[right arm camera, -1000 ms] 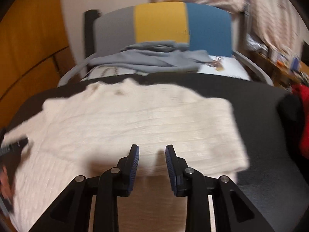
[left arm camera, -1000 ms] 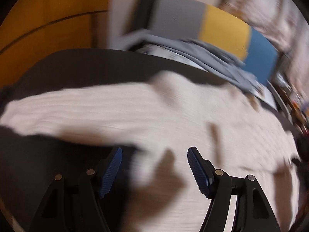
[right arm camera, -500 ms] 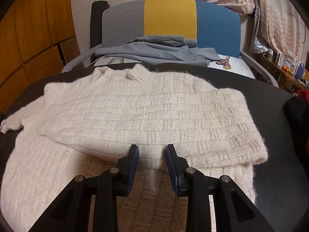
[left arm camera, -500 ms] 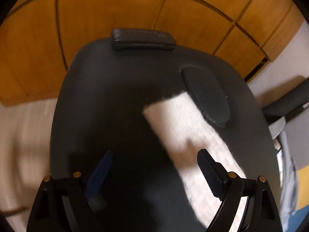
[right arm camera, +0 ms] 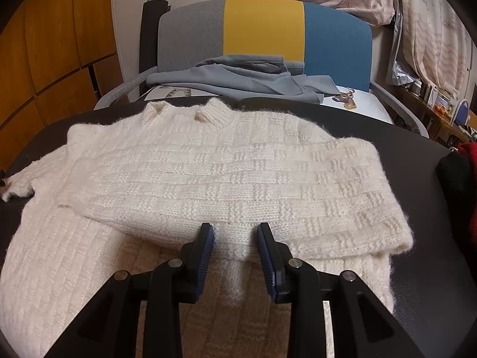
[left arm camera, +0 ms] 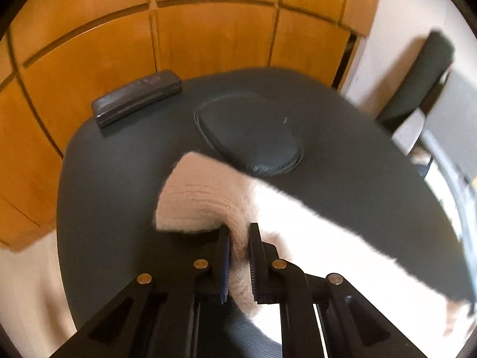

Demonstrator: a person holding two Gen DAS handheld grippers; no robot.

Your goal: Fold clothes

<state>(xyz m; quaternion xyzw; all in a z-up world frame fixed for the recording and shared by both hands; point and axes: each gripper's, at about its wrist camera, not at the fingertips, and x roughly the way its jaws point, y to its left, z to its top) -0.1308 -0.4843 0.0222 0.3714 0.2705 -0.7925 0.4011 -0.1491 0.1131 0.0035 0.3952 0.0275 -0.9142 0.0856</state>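
Our left gripper (left arm camera: 240,256) pitched steeply down, jaws nearly together, pads clamped on cream sleeve (left arm camera: 208,200) near its cuff. Our right gripper (right arm camera: 235,253) also angled down, jaws partway apart, low over folded sweater (right arm camera: 223,179); knit edge sits between pads, but whether they press it we can't quite tell. No hands in view.

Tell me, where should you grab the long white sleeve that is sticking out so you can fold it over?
Best near the cuff of the sleeve, coming from its open end. It lies flat and stretched out on the dark table, so lifting the tip swings it across. The left gripper is shut on it there.
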